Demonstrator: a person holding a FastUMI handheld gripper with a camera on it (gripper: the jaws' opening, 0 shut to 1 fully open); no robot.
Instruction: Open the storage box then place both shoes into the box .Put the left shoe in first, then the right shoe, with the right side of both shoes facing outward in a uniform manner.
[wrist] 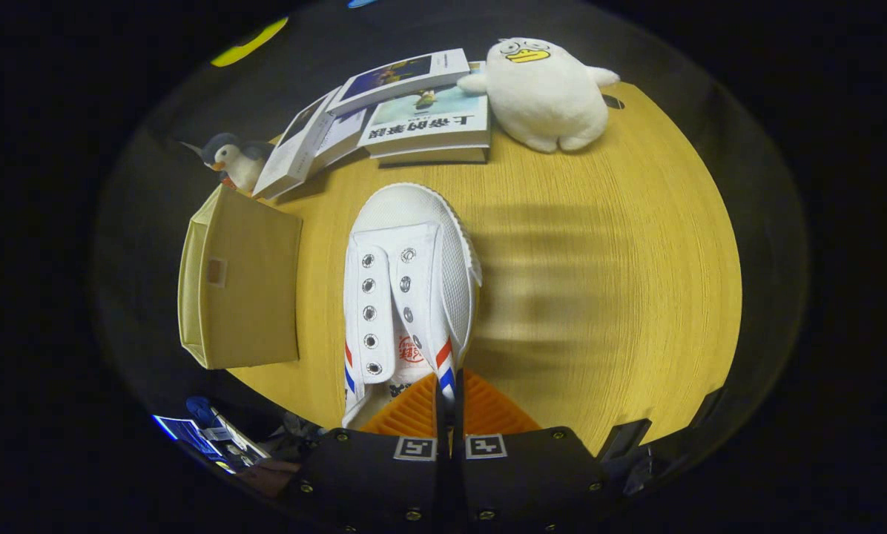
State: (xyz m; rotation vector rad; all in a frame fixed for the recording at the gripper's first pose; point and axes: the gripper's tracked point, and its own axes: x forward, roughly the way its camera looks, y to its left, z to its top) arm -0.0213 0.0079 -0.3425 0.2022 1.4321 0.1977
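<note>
**One book title, little else to read**

My gripper (449, 400) has its fingers closed together on the side wall of the white canvas shoe (414, 245). On that shoe's tongue sits a round red stamp (411, 348), too small for me to read.

Beyond the shoe, the pale-covered paperback book (429, 119) carries a row of large dark Chinese characters, upside down from where I look. It starts 上帝的, and I cannot make out the rest.

The small pale tag (216, 271) on the beige fabric storage box (243, 289) shows no writing I can read.

On my own body are two square black-and-white coded markers (414, 447), patterns rather than letters.
</note>
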